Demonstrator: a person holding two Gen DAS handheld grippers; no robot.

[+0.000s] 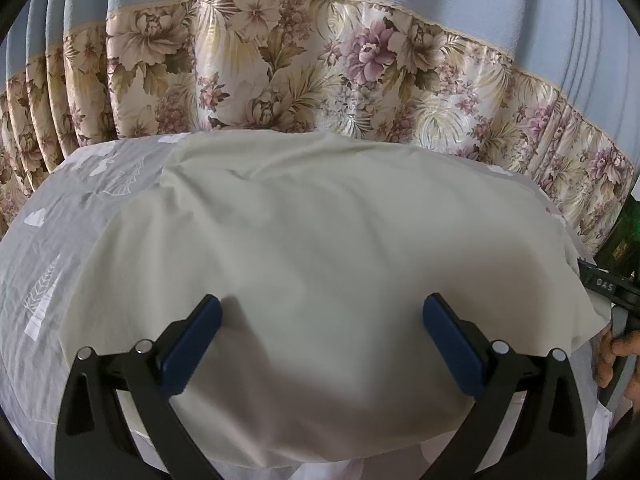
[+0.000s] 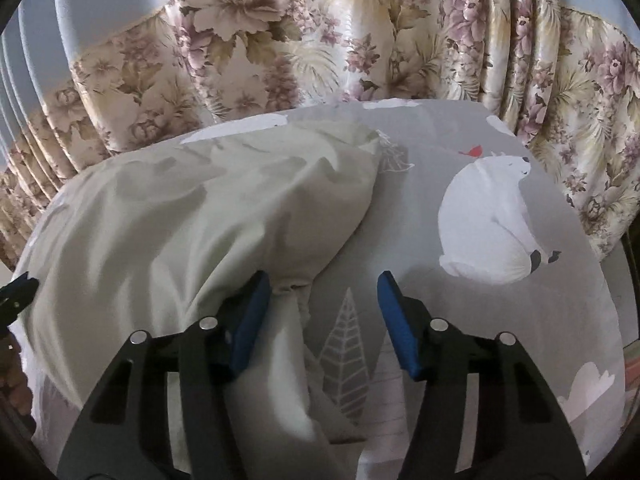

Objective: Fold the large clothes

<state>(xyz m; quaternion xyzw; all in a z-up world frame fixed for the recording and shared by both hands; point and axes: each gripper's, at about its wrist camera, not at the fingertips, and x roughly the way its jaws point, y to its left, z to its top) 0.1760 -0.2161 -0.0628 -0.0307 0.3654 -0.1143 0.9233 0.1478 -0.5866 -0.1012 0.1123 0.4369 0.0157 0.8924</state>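
While a pale cream garment (image 1: 304, 240) lies spread over a grey bedsheet (image 1: 60, 216) printed with white clouds and leaf shapes, the left gripper (image 1: 322, 308) hovers above the cloth with its blue-padded jaws standing wide and nothing caught between them. From the left wrist view the fabric fills most of the bed surface, gently rumpled, its near edge falling toward the camera. At the right border of that view, a person's hand (image 1: 612, 354) grips the handle of the other tool.

Seen from the right wrist, the right gripper (image 2: 322, 292) sits low at the garment's (image 2: 192, 216) right-hand edge, jaws partly apart. A puckered corner of the cream cloth lies just beside the left blue pad (image 2: 250, 320) and within the gap, but the pads do not press on it. To the right of the cloth, the sheet (image 2: 420, 200) shows a white polar bear print (image 2: 492, 216) with a small red bird (image 2: 474, 151) above it. Floral curtains (image 2: 320, 40) with blue upper panels hang behind the bed.
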